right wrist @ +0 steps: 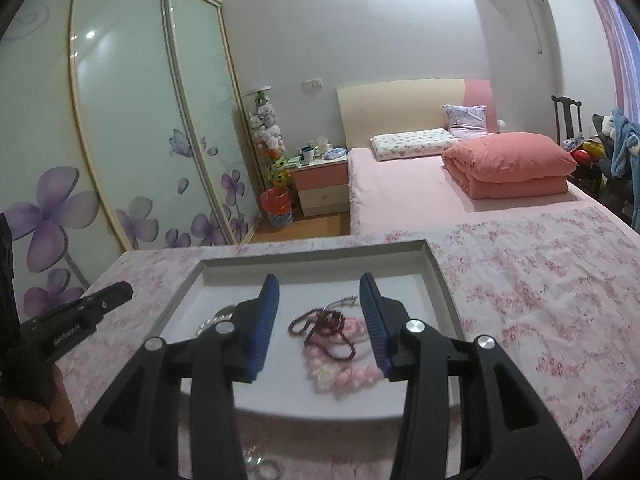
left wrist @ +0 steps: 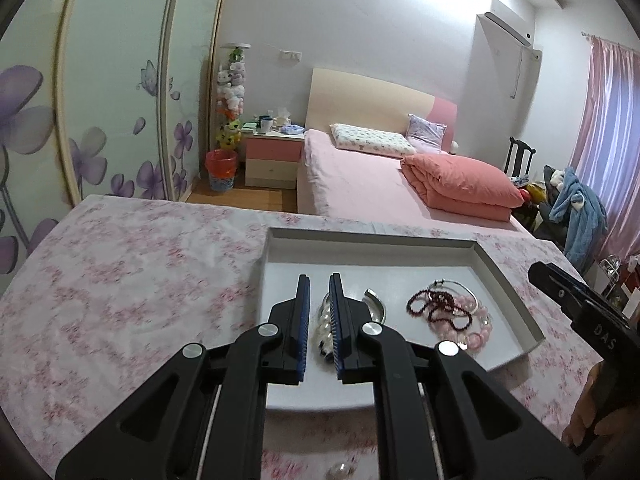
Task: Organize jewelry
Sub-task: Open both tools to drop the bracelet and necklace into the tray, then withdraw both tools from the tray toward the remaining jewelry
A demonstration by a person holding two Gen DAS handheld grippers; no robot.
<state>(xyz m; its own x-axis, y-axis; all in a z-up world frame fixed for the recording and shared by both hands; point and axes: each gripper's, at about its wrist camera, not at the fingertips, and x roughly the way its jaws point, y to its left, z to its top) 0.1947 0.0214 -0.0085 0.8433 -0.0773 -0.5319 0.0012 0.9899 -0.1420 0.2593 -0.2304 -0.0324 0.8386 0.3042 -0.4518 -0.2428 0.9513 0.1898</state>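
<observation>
My right gripper (right wrist: 320, 316) hangs spread over the tangled beads (right wrist: 332, 344) in the tray (right wrist: 436, 276), my left gripper (left wrist: 319, 304) narrowly parted; I risk dragging several strands together.

We see bare tray floor (left wrist: 400, 276) upper centre of frame, passable; bead tangle (left wrist: 448, 312) blocks right, pearl strand (left wrist: 324, 326) centre; raised tray rim (right wrist: 444, 280) hems sides.

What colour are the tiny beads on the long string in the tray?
Dark red beads, clearest in the right wrist view.
</observation>
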